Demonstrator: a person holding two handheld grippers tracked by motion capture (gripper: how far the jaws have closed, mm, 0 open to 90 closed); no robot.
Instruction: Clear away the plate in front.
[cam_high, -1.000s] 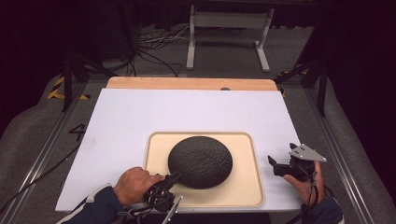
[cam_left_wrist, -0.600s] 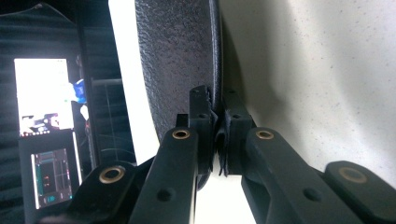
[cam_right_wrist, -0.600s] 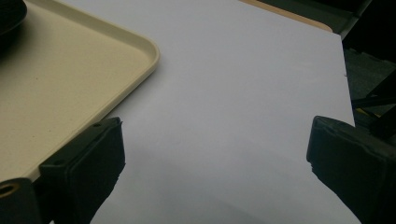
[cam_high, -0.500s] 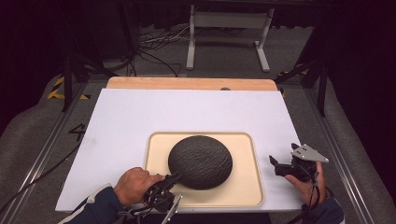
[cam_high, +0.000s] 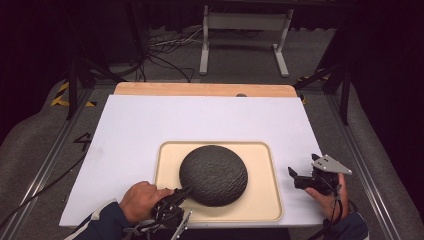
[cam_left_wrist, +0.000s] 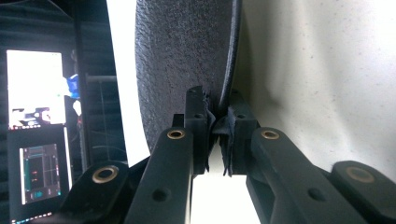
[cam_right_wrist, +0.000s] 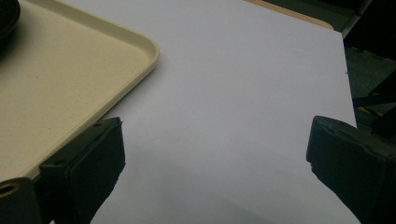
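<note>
Black left tool (cam_high: 181, 194) pinches the dark bowl's (cam_high: 213, 174) rim; right tool (cam_high: 300, 178) spread wide

The dark textured bowl (cam_left_wrist: 182, 60), upturned, ran off the top edge above the left gripper (cam_left_wrist: 218, 122), whose pads hid the pinched stretch of its rim. In the right gripper view only a sliver of it showed at the top left corner. The monitor screens (cam_left_wrist: 33, 140) left of the fingers were too blurred to read.
</note>
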